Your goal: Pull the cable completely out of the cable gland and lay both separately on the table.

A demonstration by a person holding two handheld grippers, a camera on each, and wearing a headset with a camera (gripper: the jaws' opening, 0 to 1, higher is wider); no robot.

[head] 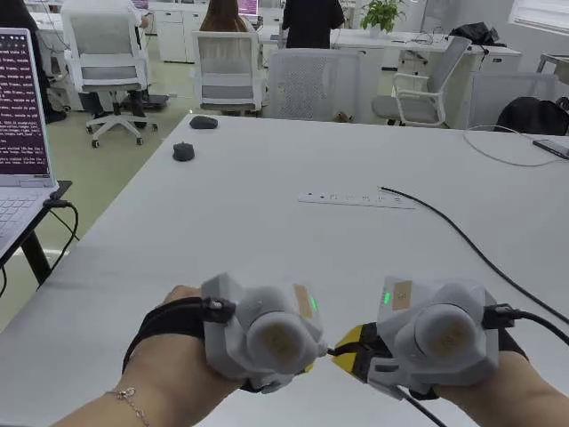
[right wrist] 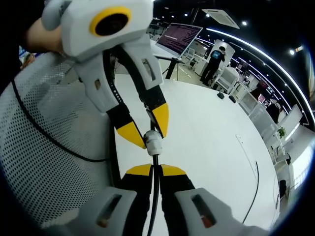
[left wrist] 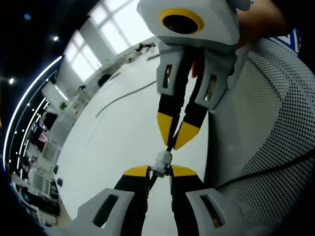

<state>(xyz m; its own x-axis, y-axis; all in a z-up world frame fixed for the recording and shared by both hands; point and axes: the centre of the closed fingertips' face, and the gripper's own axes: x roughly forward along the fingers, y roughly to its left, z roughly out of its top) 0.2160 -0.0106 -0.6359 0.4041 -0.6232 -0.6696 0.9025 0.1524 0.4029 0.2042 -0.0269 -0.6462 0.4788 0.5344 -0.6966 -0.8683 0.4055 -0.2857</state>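
The left gripper (left wrist: 160, 171) clamps the white cable gland (left wrist: 161, 161); the right gripper (right wrist: 153, 170) pinches the black cable (right wrist: 154, 201) just beside it (at the counter (head: 267, 222) edge); a crooked pull could jam the cable.

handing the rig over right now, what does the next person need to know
Left gripper: shut on the white cable gland.
Right gripper: shut on the black cable, close behind the gland.
Both parts are held up, fingers tip to tip, by the near edge of the white table.
Done: both parts gripped.
Left to do: the cable runs into the gland, so pull it fully out, then lay cable and gland apart on the table.
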